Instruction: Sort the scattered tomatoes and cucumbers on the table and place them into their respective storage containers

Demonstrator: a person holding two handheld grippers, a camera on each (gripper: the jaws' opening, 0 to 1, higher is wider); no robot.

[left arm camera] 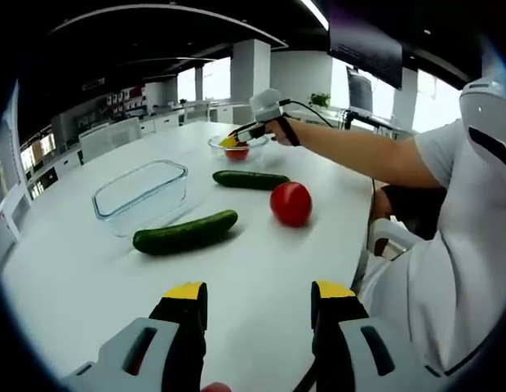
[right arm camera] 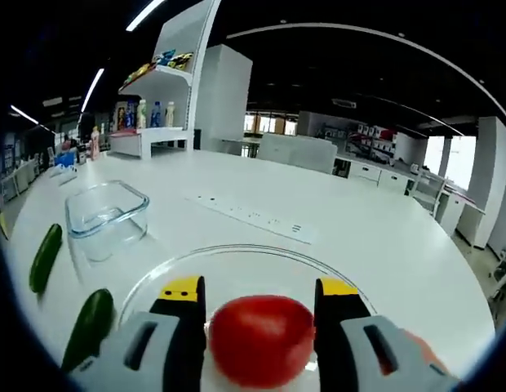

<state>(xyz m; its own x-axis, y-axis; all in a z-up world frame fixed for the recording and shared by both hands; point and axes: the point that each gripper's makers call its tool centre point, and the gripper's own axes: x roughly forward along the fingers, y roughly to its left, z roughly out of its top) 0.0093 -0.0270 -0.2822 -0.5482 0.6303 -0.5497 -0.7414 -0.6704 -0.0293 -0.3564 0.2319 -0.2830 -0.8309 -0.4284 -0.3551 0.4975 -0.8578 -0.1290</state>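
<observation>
Your right gripper (right arm camera: 259, 306) has its jaws clenched on a tomato (right arm camera: 261, 339), poised over the round glass bowl (right arm camera: 237, 255). Lower it until the fruit rests inside, well within the rim, before you let go, so it neither drops nor rolls. Your left gripper (left arm camera: 258, 304) hangs with jaws released, holding nothing; ahead of them on the worktop (left arm camera: 90, 286) lie a cucumber (left arm camera: 185, 232), a second tomato (left arm camera: 290, 203), another cucumber (left arm camera: 250, 180) and the rectangular glass container (left arm camera: 141, 194). Whether the held tomato already touches the bowl's floor is hidden beneath it.
</observation>
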